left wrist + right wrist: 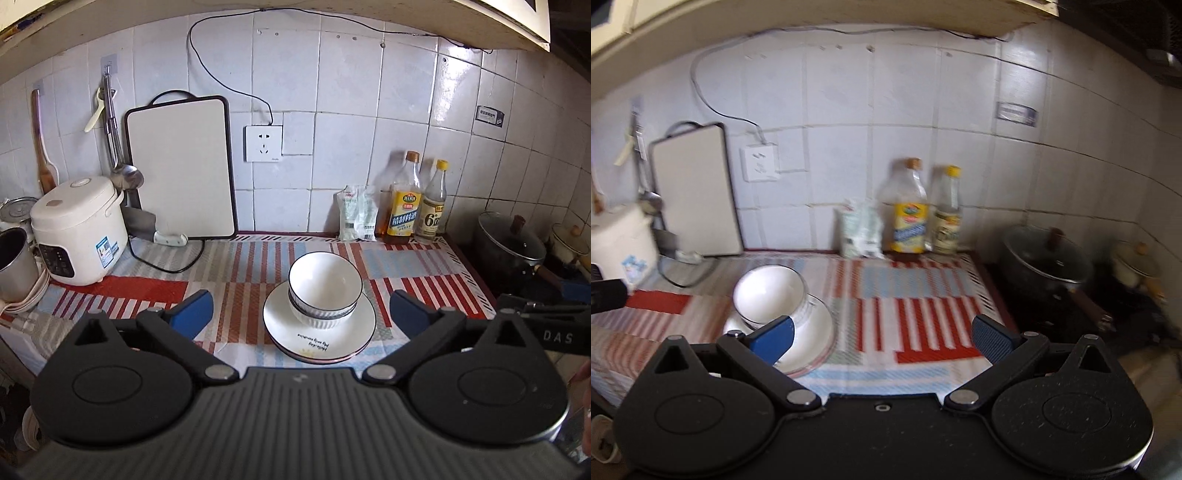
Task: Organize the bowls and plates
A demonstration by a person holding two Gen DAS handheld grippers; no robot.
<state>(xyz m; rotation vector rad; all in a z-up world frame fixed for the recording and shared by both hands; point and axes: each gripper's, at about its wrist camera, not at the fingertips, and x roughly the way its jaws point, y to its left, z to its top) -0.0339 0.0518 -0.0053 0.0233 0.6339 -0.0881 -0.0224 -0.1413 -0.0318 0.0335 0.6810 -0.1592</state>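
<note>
Two white ribbed bowls with dark rims are nested and stand on a stack of white plates on the striped cloth. My left gripper hovers above and in front of the stack, wide open, blue pads either side with nothing between them. In the right wrist view, which is blurred, the bowls and plates lie at lower left, partly behind the left blue finger. My right gripper is open and empty above bare cloth to the right of the stack.
A rice cooker and a metal cup stand at the left, with a cutting board leaning on the tiled wall. A white packet and two bottles line the back. A black lidded pot sits on the stove at the right.
</note>
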